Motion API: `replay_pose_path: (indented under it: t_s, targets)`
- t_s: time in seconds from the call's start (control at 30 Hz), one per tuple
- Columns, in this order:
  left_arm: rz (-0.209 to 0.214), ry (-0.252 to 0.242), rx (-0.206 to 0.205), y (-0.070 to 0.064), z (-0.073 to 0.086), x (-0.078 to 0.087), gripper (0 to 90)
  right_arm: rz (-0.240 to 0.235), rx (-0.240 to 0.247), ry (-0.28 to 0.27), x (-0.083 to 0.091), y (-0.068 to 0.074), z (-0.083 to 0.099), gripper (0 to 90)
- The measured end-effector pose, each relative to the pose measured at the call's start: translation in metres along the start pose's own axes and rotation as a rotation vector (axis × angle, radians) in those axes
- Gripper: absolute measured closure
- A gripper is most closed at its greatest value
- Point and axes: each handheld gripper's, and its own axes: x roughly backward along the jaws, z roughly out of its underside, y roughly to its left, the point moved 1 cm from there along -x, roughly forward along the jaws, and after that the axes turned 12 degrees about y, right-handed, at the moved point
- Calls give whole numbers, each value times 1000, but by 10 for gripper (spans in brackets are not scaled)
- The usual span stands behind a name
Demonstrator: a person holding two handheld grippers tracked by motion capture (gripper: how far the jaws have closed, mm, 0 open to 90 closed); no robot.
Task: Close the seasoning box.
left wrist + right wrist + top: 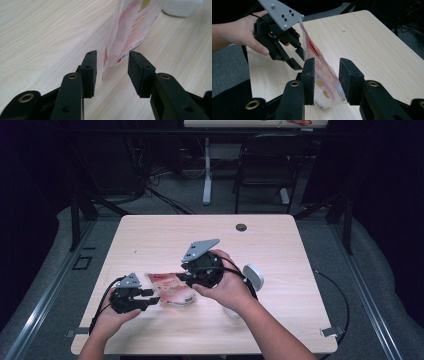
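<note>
- High view: Your left gripper [149,299] sits at the near-left end of the pink pouch [171,288], which lies on the wooden table [280,245] near its front middle. Your right gripper [184,277] comes down at the pouch's other end, with a white object [253,276] just beyond your right hand [227,285]. From here I cannot tell how far either set of jaws is spread. To do this well, I judge you should take a hold at one end before the other, so the thin film does not slide on the smooth top.
- Left gripper view: Your left jaws stand apart with a moderate gap, and the pouch's flat sealed corner [125,50] reaches between their tips without being pinched. Bring the pads squarely onto that seam before you close; a hold on the very corner would likely slip. The film is glossy and pale pink, with red print and small coloured marks. A white container [181,7] stands behind it.
- Right gripper view: Your right jaws are open at middle width and straddle the pouch's fuller end [324,87], pads beside it but not yet pressing. That end bulges and looks partly see-through. Close gently, I'd say, since the contents look soft. The left gripper [298,58] waits at the far, flat edge.
</note>
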Motion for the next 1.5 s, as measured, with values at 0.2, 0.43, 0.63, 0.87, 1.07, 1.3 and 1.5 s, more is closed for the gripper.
replay_pose_path:
  t_s: [0.2,0.43,0.63,0.87,1.07,1.3,1.5]
  targets:
    - [-3,-9,17,1,6,6,579,18,3,-9,6,2,0,603]
    - [-27,-35,32,2,8,14,575,2,-56,-35,11,2,9,558]
    - [-30,-37,34,4,8,16,574,11,-75,-45,12,-3,23,539]
    - [-31,-29,49,4,9,14,569,50,-152,-97,23,-12,54,541]
    - [-39,-25,39,3,7,12,568,52,-220,-130,34,-21,77,547]
    - [-29,-22,51,3,9,9,566,78,-271,-160,51,-30,100,585]
    - [-31,-15,43,3,8,8,566,100,-332,-196,67,-42,119,631]
